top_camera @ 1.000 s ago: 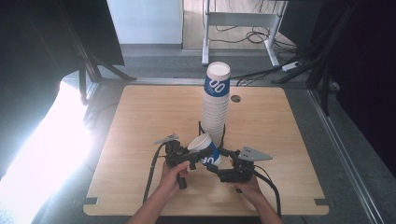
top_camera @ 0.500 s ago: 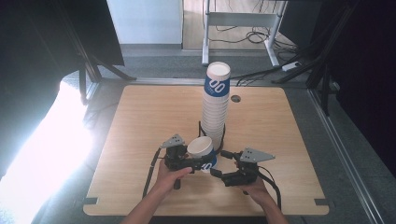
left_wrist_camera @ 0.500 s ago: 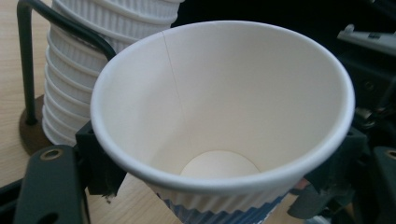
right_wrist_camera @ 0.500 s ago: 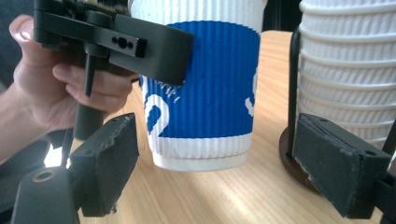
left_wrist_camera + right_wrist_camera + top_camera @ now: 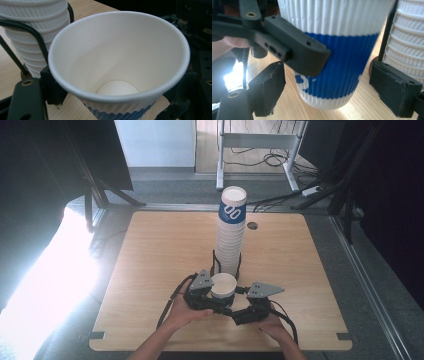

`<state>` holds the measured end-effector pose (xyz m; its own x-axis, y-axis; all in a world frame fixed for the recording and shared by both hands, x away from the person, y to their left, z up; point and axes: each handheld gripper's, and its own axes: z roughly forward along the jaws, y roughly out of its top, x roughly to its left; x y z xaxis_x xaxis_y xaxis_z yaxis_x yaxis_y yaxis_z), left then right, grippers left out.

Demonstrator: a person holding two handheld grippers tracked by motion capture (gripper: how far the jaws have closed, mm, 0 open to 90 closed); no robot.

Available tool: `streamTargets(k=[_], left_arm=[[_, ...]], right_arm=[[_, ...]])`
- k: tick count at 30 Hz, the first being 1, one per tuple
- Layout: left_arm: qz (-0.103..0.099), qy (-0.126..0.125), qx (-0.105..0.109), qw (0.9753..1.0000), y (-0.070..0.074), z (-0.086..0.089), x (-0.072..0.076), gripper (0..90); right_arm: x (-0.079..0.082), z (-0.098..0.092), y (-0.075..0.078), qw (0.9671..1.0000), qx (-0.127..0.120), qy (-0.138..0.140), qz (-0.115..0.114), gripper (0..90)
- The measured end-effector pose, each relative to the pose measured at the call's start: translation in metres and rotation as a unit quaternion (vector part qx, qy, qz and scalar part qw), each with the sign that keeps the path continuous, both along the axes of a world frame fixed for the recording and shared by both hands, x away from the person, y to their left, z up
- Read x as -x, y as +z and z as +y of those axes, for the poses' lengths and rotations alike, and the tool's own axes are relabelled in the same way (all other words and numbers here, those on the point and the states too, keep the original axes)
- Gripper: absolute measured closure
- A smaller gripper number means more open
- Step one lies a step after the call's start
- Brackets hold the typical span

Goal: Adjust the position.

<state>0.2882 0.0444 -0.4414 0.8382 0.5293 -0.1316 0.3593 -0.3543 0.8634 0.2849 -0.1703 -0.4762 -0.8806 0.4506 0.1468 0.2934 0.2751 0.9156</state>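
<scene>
A tall stack of ribbed white and blue paper cups (image 5: pixel 231 232) stands in a black wire holder at the table's middle. Just in front of it a single paper cup (image 5: pixel 223 286) is upright with its mouth up, and my left gripper (image 5: pixel 216 298) is shut on its wall. The left gripper view looks down into the cup (image 5: pixel 117 62), which has nothing inside. My right gripper (image 5: pixel 235 307) is open. Its two pads (image 5: pixel 268 88) stand to either side of the cup's blue lower part (image 5: pixel 337 72) with gaps, below the left gripper's jaw.
The wooden table (image 5: pixel 150 250) has a round cable hole (image 5: pixel 252 226) behind the stack. The stack's lower cups (image 5: pixel 37 32) and holder wire sit close beside the held cup. A metal desk frame (image 5: pixel 260 142) stands on the floor beyond the table.
The single cup went from tilted to upright and came a little toward the near edge with the left gripper. The right gripper moved in around its base.
</scene>
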Motion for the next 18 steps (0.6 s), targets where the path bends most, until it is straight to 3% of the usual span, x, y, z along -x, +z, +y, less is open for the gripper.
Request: streamTargets(k=[10, 18], left_arm=[[-0.001, -0.017, -0.001, 0.9999, -0.0012, -0.0009, 0.0003, 20.0], [0.007, 0.0, 0.015, 0.9999, -0.001, 0.0029, -0.0015, 10.3]], right_arm=[[0.0008, 0.0045, -0.0018, 0.9999, 0.003, 0.004, -0.014, 24.6], [0.0018, 0.0039, -0.0017, 0.9995, 0.01, -0.005, -0.031, 26.0]])
